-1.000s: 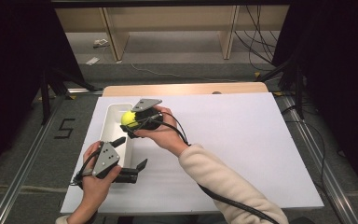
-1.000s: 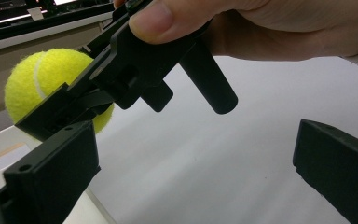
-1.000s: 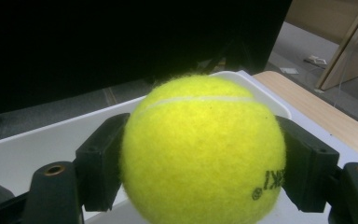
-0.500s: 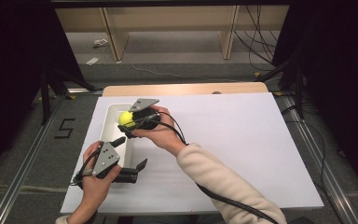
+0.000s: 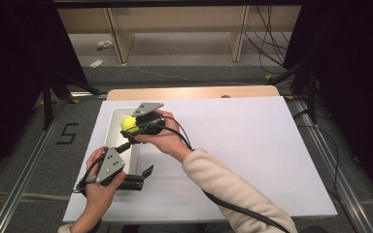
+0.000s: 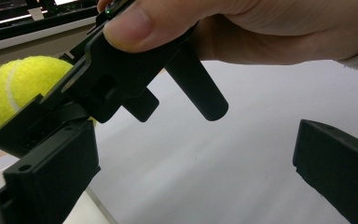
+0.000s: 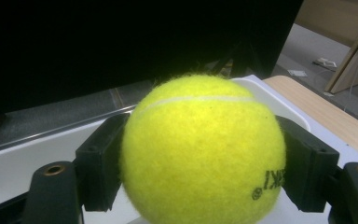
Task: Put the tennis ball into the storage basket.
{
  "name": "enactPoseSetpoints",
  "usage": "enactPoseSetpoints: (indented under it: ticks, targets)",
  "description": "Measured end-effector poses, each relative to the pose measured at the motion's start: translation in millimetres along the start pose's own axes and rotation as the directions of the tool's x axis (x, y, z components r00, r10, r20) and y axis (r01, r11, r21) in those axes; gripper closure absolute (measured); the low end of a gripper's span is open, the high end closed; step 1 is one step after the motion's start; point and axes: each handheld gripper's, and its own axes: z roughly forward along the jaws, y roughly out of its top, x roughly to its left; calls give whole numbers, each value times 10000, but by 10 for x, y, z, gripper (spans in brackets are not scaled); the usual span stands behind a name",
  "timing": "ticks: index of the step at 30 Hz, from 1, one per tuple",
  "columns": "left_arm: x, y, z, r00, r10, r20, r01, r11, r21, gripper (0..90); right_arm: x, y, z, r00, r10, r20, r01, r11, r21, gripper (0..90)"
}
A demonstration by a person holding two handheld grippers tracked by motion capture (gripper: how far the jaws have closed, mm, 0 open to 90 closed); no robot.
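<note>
A yellow tennis ball hangs over the white tray at the table's left side, and my right gripper is shut on it. In the right gripper view the ball sits squeezed between the two black pads, with the tray's wall below and behind. My left gripper rests near the front left of the table, open and holding nothing, just in front of the right hand. In the left gripper view its jaws stand wide apart, with the ball and the right gripper close ahead.
A white sheet covers the table, leaving a wooden strip bare at the far edge. Shelf legs stand on the floor beyond. A "5" marker lies on the floor at left. Cables run along the right.
My right gripper has drifted slightly left with the ball, farther over the tray. The left gripper has stayed in place.
</note>
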Motion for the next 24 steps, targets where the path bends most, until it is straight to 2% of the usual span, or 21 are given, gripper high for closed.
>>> enactPoseSetpoints:
  ticks: [24]
  targets:
    - [5,-1,-7,10000,15,-72,-15,10000,10,0,-19,69,24,10000,-48,-3,48,10000,-63,266]
